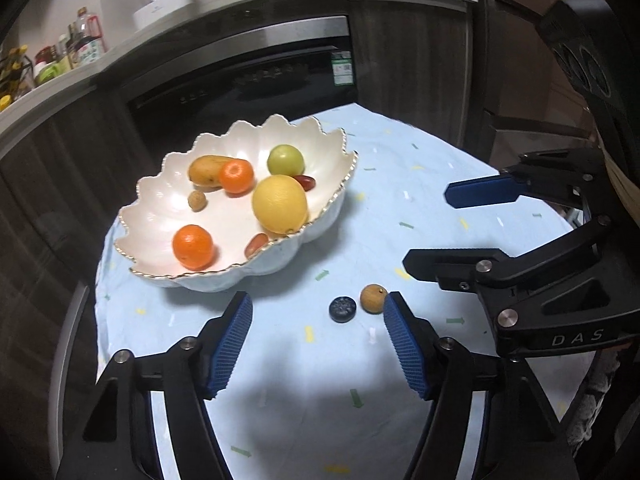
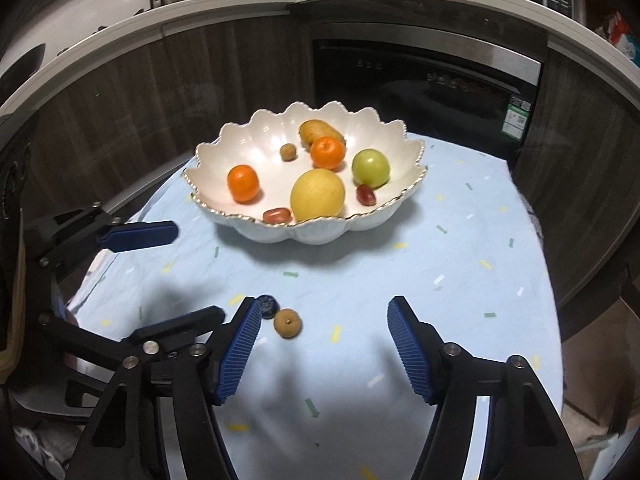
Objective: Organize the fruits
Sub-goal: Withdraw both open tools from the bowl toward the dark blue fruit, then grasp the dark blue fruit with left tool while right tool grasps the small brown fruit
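A white scalloped bowl (image 1: 168, 204) (image 2: 248, 152) on the blue cloth holds a big yellow fruit (image 1: 280, 204), two oranges, a green fruit (image 1: 285, 160) and several small fruits. In front of it a dark blueberry (image 1: 342, 309) (image 2: 267, 306) and a brown longan (image 1: 373, 298) (image 2: 287, 322) lie on the cloth. My left gripper (image 1: 318, 308) (image 2: 199, 272) stands open around both, the longan close to its right-hand finger. My right gripper (image 2: 322, 306) (image 1: 427, 228) is open too, with the longan just inside its left-hand finger and the blueberry partly hidden behind that finger.
The round table's cloth (image 2: 460, 280) drops off at its edges on every side. Behind the bowl stand dark cabinets with a built-in oven (image 1: 248, 80) under a white counter (image 2: 224, 8) that carries bottles and a rack.
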`<act>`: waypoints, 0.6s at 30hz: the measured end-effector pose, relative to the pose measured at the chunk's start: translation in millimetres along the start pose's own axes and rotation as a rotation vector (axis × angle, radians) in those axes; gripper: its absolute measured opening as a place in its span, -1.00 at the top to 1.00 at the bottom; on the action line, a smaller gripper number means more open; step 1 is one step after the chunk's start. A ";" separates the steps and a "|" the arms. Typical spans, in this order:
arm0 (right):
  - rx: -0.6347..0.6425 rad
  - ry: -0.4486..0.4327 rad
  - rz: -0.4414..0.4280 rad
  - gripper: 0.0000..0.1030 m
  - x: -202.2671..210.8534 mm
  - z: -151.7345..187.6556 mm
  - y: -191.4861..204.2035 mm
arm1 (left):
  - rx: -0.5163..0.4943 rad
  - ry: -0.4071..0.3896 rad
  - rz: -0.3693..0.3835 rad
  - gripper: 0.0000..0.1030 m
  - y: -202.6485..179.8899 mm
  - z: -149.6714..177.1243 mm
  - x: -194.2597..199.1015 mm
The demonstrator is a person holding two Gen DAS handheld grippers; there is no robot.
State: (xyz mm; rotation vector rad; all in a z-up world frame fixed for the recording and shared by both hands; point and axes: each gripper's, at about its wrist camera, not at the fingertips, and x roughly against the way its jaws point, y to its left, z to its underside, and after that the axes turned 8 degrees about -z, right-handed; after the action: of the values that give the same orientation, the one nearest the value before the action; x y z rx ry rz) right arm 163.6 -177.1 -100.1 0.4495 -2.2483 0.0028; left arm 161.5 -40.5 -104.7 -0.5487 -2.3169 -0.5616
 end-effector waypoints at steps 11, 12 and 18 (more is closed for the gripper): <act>0.071 0.063 -0.046 -0.11 -26.7 7.0 2.6 | -0.076 0.027 0.073 0.06 -9.4 10.5 -30.8; 0.075 0.069 -0.053 -0.06 -29.4 6.7 2.6 | -0.077 0.029 0.078 0.06 -9.6 10.3 -32.6; 0.087 0.109 -0.085 0.21 -44.5 5.7 2.6 | -0.094 0.047 0.123 0.15 -7.4 12.6 -46.2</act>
State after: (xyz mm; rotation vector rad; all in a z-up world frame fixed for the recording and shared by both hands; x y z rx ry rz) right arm 185.1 -161.4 -136.3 0.5775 -2.1267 0.0796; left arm 182.5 -50.5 -147.2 -0.7099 -2.2042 -0.6195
